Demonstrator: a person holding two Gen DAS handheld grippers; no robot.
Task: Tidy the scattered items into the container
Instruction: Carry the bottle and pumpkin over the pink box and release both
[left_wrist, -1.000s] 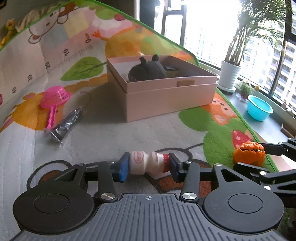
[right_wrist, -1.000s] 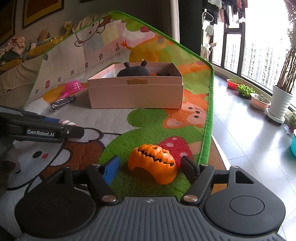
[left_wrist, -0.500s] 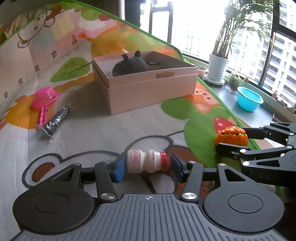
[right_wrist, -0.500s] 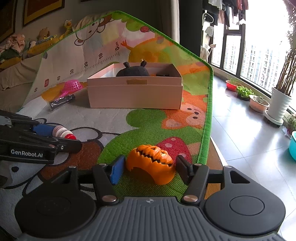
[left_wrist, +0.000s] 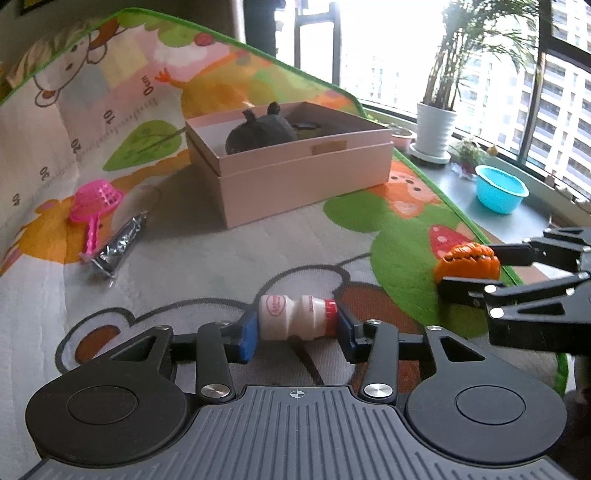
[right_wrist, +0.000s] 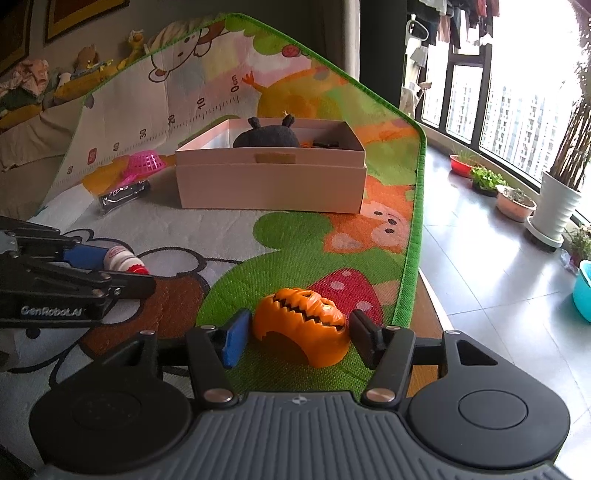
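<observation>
Playmat (left_wrist: 207, 266) on the floor by the windows; pink box (left_wrist: 295, 173) is set on it further ahead, already holding a dark plush (left_wrist: 260, 133).

Left hand-held gripper (left_wrist: 295, 326) is clamped end-to-end on a small drink bottle (left_wrist: 295, 321), red cap to the right pad. Likely gripped lengthwise because it lies on its side.

Right hand-held gripper (right_wrist: 295, 332) is closed to the flanks of an orange pumpkin toy (right_wrist: 303, 325); firm contact cannot be confirmed.

Pink sieve (left_wrist: 96, 203) and foil tube (left_wrist: 118, 243) are left on the mat, near each other.

Readable: "GenRobot.AI" on the gripper body, ruler marks "0cm, 10, 20, 30" on the mat. Bottle label is illegible.
</observation>
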